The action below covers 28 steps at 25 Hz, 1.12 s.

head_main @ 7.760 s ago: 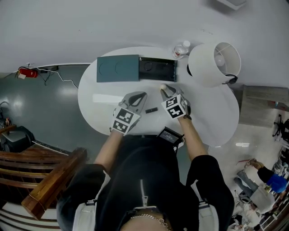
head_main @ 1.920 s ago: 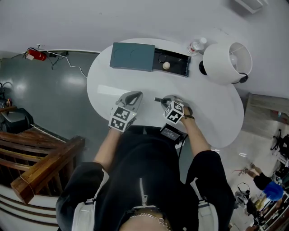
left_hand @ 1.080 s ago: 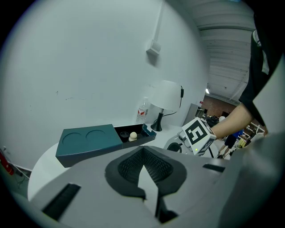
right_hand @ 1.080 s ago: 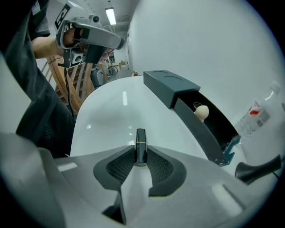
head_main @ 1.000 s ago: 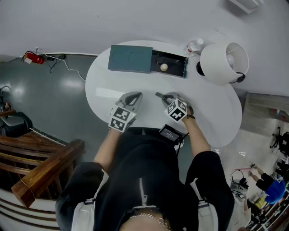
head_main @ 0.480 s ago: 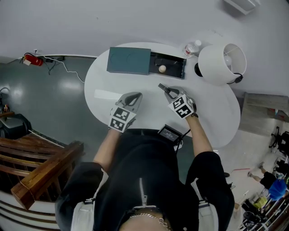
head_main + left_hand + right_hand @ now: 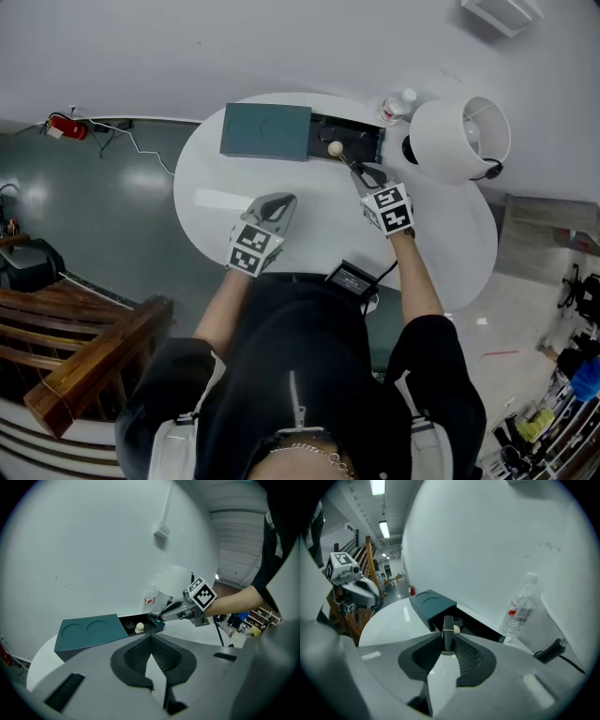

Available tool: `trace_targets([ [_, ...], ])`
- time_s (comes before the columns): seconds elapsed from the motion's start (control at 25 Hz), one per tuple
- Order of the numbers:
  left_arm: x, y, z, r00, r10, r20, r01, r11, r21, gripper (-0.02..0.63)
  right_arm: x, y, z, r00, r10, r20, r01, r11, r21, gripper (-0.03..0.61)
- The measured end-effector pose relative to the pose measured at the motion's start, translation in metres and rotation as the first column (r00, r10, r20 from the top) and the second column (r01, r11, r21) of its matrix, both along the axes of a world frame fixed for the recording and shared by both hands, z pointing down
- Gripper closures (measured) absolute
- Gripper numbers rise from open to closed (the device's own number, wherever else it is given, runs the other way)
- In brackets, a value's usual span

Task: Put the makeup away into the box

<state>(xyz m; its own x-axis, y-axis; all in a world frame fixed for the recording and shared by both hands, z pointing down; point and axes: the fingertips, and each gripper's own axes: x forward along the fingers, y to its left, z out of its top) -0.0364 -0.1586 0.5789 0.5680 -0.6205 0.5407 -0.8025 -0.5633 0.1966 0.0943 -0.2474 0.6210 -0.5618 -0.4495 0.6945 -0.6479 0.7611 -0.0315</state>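
Since 1 second ago the right gripper [image 7: 355,168] has travelled from the middle of the frame up towards the box [image 7: 265,132] in the upper centre, and its tips now sit just at the near edge of the open black tray. Its jaws are clamped on a slim black lipstick tube [image 7: 448,634], which stands upright between the pads with its top poking out beyond them. The left gripper [image 7: 277,205] has not shifted: it rests low over the white surface [image 7: 441,234] at centre left, jaws closed together with nothing between them.

The task looks well along. The teal lid is slid off to the left, and 2 items already lie in the tray: a beige sponge [image 7: 335,148] and a small round black pot [image 7: 130,626]. The lipstick is not yet inside; it hangs just beside the sponge. No other loose makeup shows on the surface, so lowering and releasing this tube seems the last placement, with sliding the lid shut possibly to follow.
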Motion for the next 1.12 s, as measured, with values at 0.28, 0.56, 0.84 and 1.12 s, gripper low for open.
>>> trace_targets([
  [0.28, -0.003, -0.004, 0.003, 1.0, -0.012, 0.002, 0.012, 1.0, -0.007, 0.603, 0.015, -0.043, 0.018, 0.992, 0.125, -0.019, -0.126, 0.992, -0.034, 0.494],
  [0.56, -0.016, -0.007, 0.005, 0.999, -0.05, 0.009, 0.05, 0.999, -0.02, 0.603, 0.01, -0.071, 0.046, 0.985, 0.133, -0.108, -0.142, 0.987, -0.078, 0.494],
  [0.84, -0.031, -0.01, 0.008, 0.995, -0.096, 0.015, 0.097, 0.995, -0.034, 0.603, 0.004, -0.089, 0.07, 0.976, 0.126, -0.179, -0.148, 0.982, -0.114, 0.492],
  [1.12, -0.04, -0.014, 0.012, 0.992, -0.128, 0.02, 0.129, 0.99, -0.05, 0.603, 0.002, -0.097, 0.087, 0.965, 0.103, -0.242, -0.143, 0.978, -0.155, 0.494],
])
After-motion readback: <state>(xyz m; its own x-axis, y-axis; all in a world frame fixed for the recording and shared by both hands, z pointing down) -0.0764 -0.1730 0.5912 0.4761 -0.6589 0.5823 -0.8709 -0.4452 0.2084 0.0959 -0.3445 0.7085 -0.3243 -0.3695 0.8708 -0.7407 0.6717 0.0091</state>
